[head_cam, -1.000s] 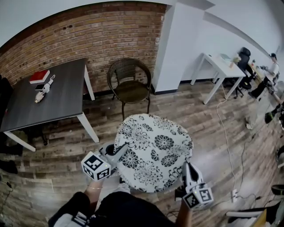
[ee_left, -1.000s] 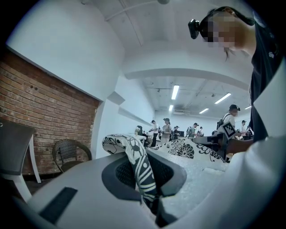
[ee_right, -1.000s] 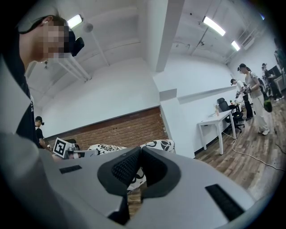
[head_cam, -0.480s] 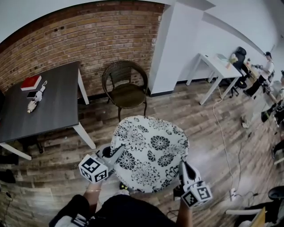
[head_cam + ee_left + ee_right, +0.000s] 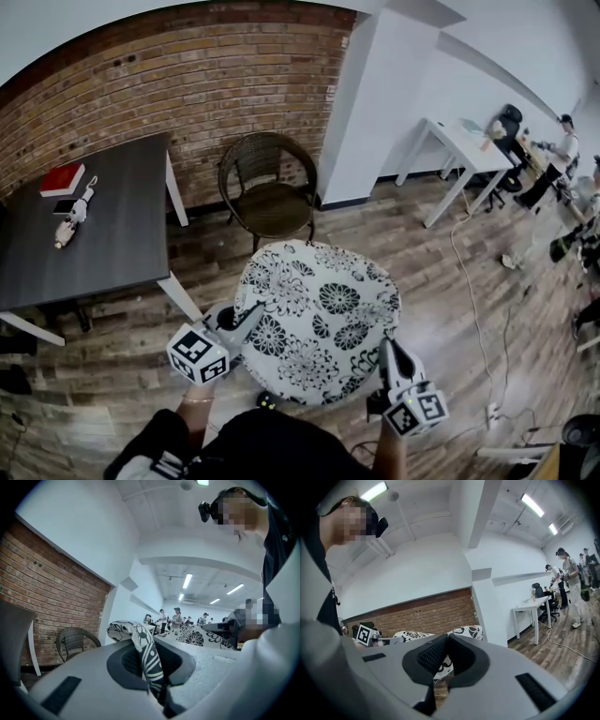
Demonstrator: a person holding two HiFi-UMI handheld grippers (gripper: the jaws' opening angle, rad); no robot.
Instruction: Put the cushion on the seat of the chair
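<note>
A round white cushion (image 5: pixel 319 319) with black flowers hangs level in front of me, held between both grippers. My left gripper (image 5: pixel 246 319) is shut on its left edge; in the left gripper view the patterned fabric (image 5: pixel 149 660) is pinched between the jaws. My right gripper (image 5: pixel 386 352) is shut on the cushion's near right edge, and the fabric (image 5: pixel 440 666) shows just behind its closed jaws. The brown wicker chair (image 5: pixel 270 192) stands ahead by the brick wall, its seat (image 5: pixel 277 202) bare. It also shows at the left of the left gripper view, the chair (image 5: pixel 70 641) small and far.
A dark table (image 5: pixel 112 244) with a red book (image 5: pixel 61 178) stands at the left, close to the chair. A white pillar (image 5: pixel 375 103) rises right of the chair. Further right are a white desk (image 5: pixel 464 141), people, and a cable (image 5: pixel 469 281) across the wooden floor.
Both grippers have carried the cushion forward across the floor toward the chair. The hold on the cushion's two edges is the same.
</note>
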